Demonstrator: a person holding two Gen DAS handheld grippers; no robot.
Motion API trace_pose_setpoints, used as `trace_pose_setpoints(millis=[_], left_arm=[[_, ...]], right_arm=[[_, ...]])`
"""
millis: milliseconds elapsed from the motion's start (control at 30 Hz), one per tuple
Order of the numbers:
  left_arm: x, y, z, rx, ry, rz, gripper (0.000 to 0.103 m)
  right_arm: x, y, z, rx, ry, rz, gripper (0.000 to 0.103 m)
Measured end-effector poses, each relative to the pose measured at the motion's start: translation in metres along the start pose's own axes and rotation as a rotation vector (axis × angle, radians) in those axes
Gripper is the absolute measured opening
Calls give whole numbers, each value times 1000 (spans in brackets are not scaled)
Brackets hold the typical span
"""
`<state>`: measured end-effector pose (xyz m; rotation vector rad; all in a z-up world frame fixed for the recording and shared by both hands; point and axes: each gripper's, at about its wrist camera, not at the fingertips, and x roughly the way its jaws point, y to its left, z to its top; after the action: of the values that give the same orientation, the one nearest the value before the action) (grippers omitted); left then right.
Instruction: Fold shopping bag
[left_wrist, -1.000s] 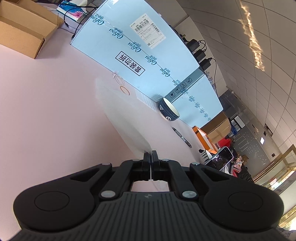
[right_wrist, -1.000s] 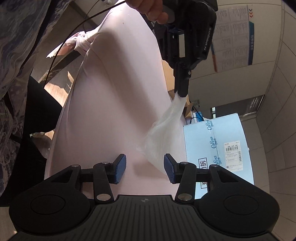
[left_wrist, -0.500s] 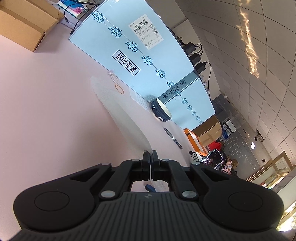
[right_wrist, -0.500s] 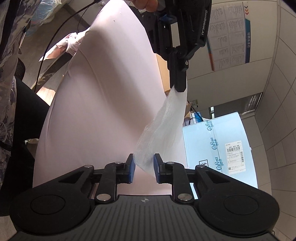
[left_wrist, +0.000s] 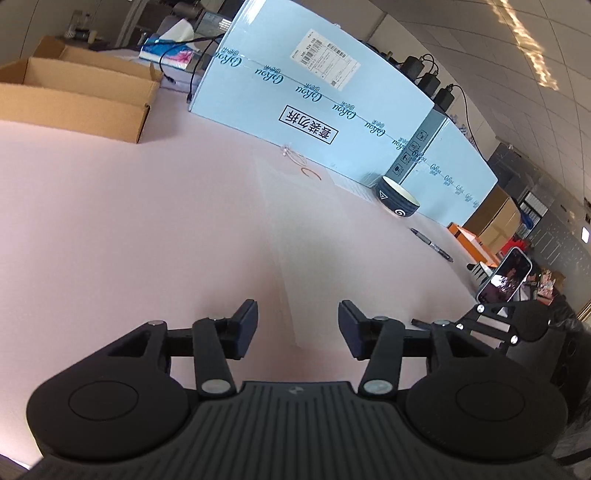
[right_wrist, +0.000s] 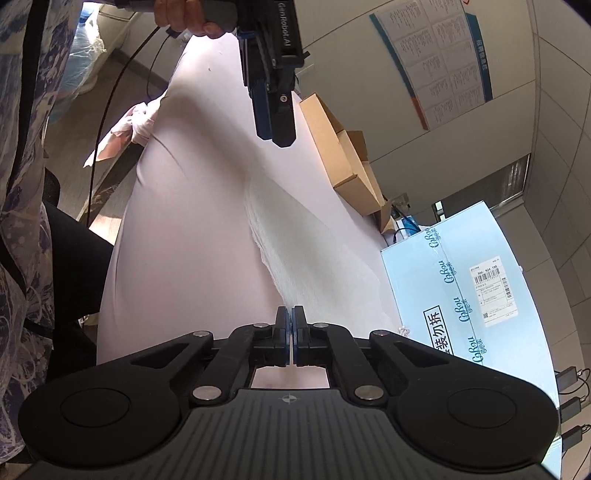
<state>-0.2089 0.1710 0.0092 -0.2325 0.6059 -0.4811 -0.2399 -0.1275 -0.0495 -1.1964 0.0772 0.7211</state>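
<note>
The shopping bag (right_wrist: 295, 243) is thin, translucent white plastic, lying as a long strip on the pink table (right_wrist: 184, 240). My right gripper (right_wrist: 290, 314) is shut on its near end. In the left wrist view the bag (left_wrist: 291, 221) runs away from my left gripper (left_wrist: 297, 325), which is open and empty just above the bag's end. The left gripper (right_wrist: 275, 107) also shows in the right wrist view, hanging over the bag's far end without touching it.
A large light-blue carton (left_wrist: 314, 107) stands along the table's far side, a dark bowl (left_wrist: 399, 201) and a pen (left_wrist: 430, 243) near it. An open cardboard box (left_wrist: 74, 96) sits at the left. A phone (left_wrist: 504, 273) stands at the right edge.
My left gripper opened and let go of the bag, which dropped flat onto the table. My right gripper closed on the bag's near end.
</note>
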Motion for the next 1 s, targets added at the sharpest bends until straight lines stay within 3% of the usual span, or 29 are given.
trace_pose_setpoints(millis=[167, 233, 367, 500, 667, 767, 833, 867, 900, 1000], left_arm=[[-10, -15, 0, 241, -67, 55, 58], [-4, -24, 0, 341, -49, 23, 59], [13, -39, 1, 431, -15, -33, 59], [23, -61, -9, 661, -59, -64, 59], [49, -81, -29, 949, -34, -43, 57], [59, -76, -26, 933, -7, -37, 45], [64, -71, -18, 882, 23, -42, 14], [65, -68, -15, 852, 41, -44, 5], [67, -66, -12, 822, 59, -45, 1], [66, -59, -5, 761, 109, -95, 0]], right_arm=[[-1, -16, 2, 101, -26, 16, 1], [-1, -23, 2, 159, -33, 21, 1], [1, -38, 1, 296, -47, 49, 1], [5, -54, -2, 403, -52, 55, 1], [8, -67, -7, 493, -53, 60, 1], [10, -66, -9, 507, -49, 67, 1], [11, -65, -10, 514, -45, 76, 1], [11, -65, -11, 526, -46, 88, 1], [12, -65, -12, 537, -46, 100, 1], [12, -63, -15, 565, -51, 136, 1]])
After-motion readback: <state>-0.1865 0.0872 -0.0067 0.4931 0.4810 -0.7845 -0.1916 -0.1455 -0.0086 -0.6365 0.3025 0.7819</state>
